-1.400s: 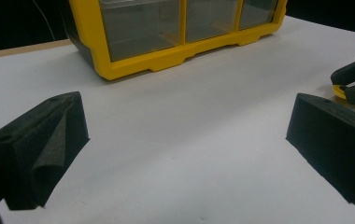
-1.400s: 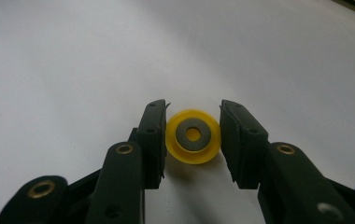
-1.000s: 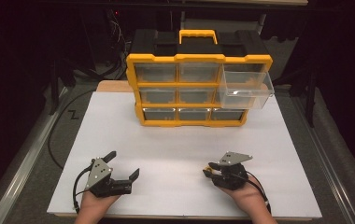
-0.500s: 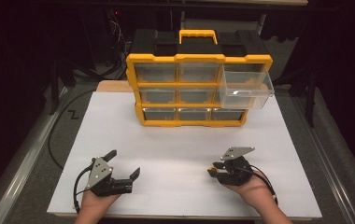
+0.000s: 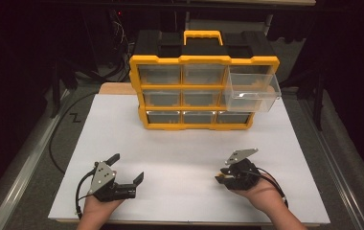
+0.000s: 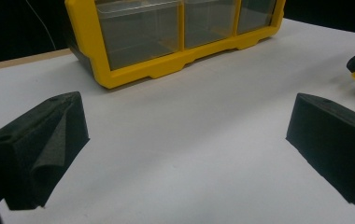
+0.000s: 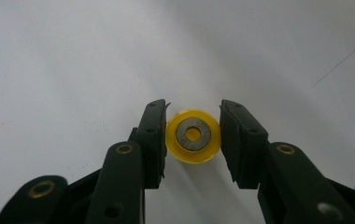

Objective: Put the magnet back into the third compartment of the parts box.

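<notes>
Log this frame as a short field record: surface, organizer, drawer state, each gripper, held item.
surface: white board
organizer: yellow drawer cabinet, black top, far centre of the board
drawer state: top right clear drawer pulled out, the rest look pushed in
left gripper: jaws wide apart, holding nothing
right gripper: closed on the yellow ring
held item: yellow ring with a grey insert, pinched at both sides

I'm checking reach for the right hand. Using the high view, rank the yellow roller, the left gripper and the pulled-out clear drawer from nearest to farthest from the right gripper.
1. Yellow roller: between the jaws of the right gripper.
2. Left gripper: across the white board, near the front edge.
3. Clear drawer: pulled out at the organizer's top right, at the back.
</notes>
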Action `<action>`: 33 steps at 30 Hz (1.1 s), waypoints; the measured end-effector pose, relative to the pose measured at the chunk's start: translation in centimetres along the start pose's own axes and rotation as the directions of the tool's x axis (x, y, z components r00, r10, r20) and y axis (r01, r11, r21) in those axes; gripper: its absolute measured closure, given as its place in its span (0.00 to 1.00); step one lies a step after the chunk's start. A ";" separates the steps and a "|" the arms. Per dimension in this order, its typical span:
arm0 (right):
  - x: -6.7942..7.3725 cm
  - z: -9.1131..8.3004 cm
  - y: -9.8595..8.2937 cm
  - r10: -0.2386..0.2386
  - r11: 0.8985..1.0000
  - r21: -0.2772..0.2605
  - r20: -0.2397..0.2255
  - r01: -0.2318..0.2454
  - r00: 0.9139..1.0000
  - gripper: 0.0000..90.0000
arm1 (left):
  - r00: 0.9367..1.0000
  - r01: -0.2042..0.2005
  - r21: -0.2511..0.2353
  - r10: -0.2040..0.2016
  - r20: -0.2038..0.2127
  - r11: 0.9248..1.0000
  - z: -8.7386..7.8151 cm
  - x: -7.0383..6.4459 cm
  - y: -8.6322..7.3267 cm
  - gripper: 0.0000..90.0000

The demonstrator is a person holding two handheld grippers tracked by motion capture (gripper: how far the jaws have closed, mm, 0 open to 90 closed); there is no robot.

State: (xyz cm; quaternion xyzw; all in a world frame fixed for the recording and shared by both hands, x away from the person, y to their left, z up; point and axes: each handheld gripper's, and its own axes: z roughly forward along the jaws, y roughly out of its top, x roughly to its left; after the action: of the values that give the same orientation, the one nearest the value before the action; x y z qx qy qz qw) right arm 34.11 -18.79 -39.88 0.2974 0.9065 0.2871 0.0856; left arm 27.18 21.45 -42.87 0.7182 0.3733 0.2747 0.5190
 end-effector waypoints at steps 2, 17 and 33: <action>-0.1 -0.1 0.0 0.005 1.000 0.005 -0.004 -0.005 1.000 0.72 | 1.000 -0.003 -0.001 0.003 0.003 1.000 0.0 0.0 0.0 0.00; -0.5 -0.6 0.1 -0.027 0.996 0.082 -0.022 0.029 0.999 0.72 | 1.000 -0.004 -0.002 0.004 0.004 1.000 -0.1 0.0 0.0 0.00; -1.0 -1.3 0.2 -0.034 0.991 0.123 -0.078 0.043 0.996 0.72 | 1.000 -0.006 -0.002 0.006 0.004 1.000 0.0 0.0 0.0 0.00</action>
State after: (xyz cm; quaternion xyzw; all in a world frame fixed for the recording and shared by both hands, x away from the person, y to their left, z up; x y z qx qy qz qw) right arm 34.60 -19.86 -38.75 0.2735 0.9308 0.2394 0.0379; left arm 27.13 21.44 -42.88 0.7193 0.3700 0.2751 0.5197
